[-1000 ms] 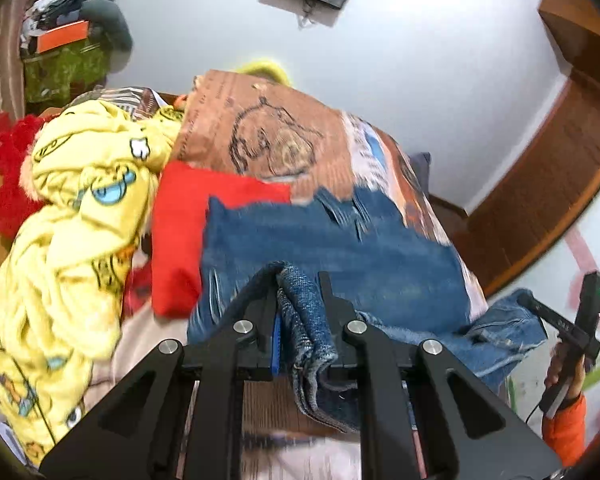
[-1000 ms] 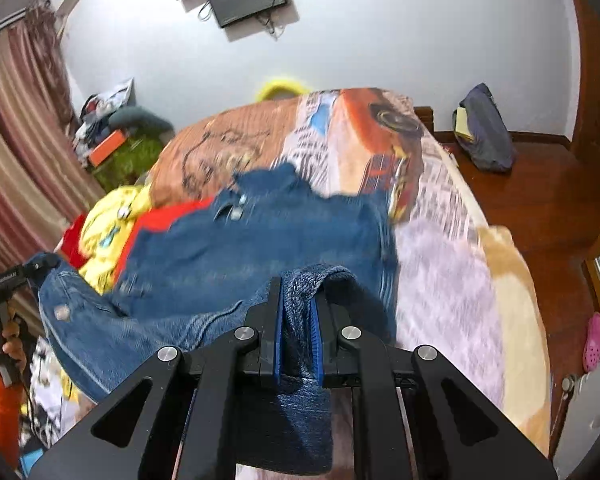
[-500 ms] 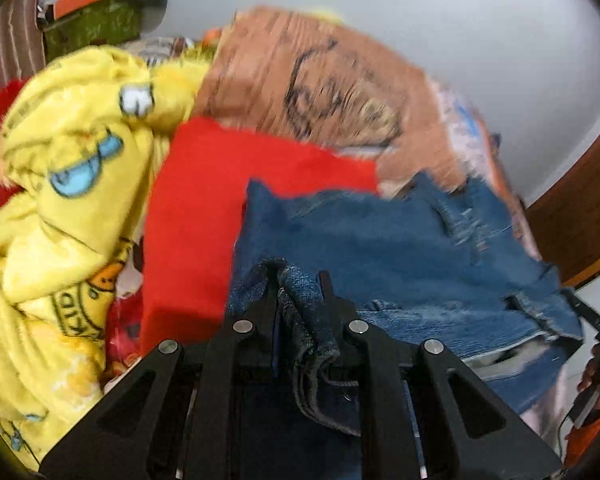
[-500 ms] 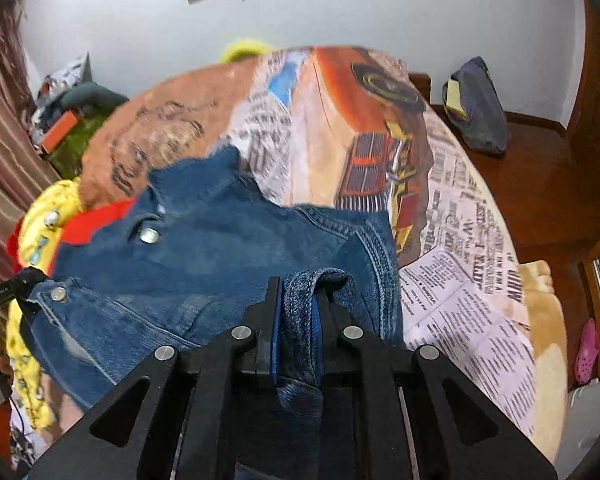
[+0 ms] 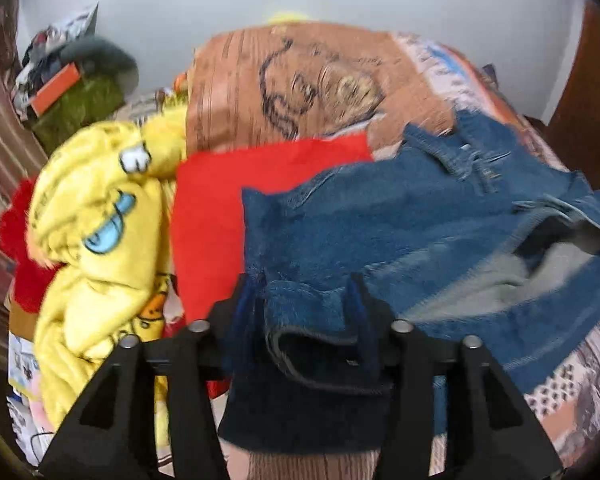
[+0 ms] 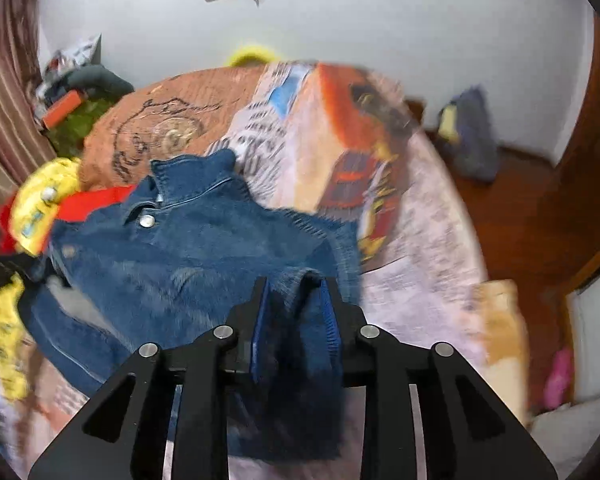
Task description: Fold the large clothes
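Note:
A blue denim jacket [image 5: 400, 220] lies folded over on the printed bedspread [image 5: 300, 80]. My left gripper [image 5: 300, 284] hovers low over the jacket's near left edge. Its jaws are opening, and a loose fold of denim sits between them with the pads off the cloth. The right wrist view shows the same jacket [image 6: 204, 256] with collar and metal buttons facing up. My right gripper [image 6: 294, 284] is at the jacket's near right edge. Its jaws are opening too, with a denim fold slack between the blue pads.
A red garment [image 5: 228, 208] and a yellow cartoon-print blanket [image 5: 96, 220] lie left of the jacket. Clutter [image 5: 72, 80] is piled by the striped curtain. Right of the bed are wooden floor [image 6: 540, 220], a dark bag [image 6: 472, 140] and a pink slipper [image 6: 560, 376].
Both grippers carried the denim edge forward and down onto the jacket. Their jaws, shut on denim before, have now parted, the left one more widely.

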The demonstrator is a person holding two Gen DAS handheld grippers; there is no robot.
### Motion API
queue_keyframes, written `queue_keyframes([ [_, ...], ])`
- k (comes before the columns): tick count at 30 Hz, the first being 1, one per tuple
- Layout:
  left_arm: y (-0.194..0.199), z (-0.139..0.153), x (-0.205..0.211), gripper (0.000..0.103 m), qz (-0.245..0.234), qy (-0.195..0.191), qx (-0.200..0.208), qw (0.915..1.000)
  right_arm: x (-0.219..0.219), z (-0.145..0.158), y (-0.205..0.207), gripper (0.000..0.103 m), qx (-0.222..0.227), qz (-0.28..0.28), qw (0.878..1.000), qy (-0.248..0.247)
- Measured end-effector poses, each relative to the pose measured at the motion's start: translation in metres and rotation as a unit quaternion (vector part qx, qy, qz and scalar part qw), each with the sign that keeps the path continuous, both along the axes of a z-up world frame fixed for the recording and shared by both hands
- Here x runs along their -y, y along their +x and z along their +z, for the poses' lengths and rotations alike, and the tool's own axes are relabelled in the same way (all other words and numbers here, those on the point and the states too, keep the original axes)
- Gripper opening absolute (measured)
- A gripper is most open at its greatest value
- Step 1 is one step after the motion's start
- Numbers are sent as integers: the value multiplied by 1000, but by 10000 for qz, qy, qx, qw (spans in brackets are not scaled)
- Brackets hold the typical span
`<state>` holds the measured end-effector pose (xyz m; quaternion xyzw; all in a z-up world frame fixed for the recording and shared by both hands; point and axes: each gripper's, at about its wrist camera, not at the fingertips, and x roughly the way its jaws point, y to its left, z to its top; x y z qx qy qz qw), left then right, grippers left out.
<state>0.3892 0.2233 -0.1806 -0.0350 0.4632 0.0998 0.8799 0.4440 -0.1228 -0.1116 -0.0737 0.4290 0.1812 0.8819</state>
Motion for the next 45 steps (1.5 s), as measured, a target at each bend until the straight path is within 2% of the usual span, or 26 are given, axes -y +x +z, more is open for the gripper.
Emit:
queue_keyframes([
  [3,-19,21,8,60,-88,34,247,9996,-1,15,-23,33,212,153,9994,-231],
  [7,-36,23,24,62,-295,-34,221,9993,-5,19,-52,39,272,418,9986,-195],
  [10,-41,6,40,62,-484,-208,-42,9986,-13,10,-70,39,135,613,9980,-117],
  [15,-36,-24,61,62,-628,-272,-392,9969,-31,-17,-79,39,-196,889,9956,-219],
  [19,-23,-36,68,66,-585,-252,-431,9970,-46,-43,-70,39,-481,974,9934,-379],
  [21,-14,-40,65,67,-539,-269,-398,9974,-53,-48,-65,39,-406,976,9933,-467],
  [25,6,-40,49,73,-432,-548,-313,9971,-66,-48,-45,40,-354,1057,9927,-450],
  [28,32,-40,33,73,-178,-400,-347,9984,-78,-50,-22,39,-411,1123,9914,-540],
  [33,83,-39,-5,73,277,-567,-414,9971,-88,-43,32,40,-312,825,9949,-490],
  [35,95,-35,-15,73,434,-319,-351,9979,-87,-41,52,40,-283,598,9967,-480],
  [36,102,-29,-20,73,562,31,-311,9979,-85,-41,61,40,-257,424,9974,-531],
  [38,107,-21,-29,73,693,258,-243,9970,-80,-41,71,40,-252,155,9981,-546],
  [41,101,-2,-43,73,773,87,-11,9970,-73,-35,72,40,-350,-19,9991,-237],
  [45,80,15,-38,73,574,-33,181,9982,-74,-23,49,40,-278,173,9995,38],
])
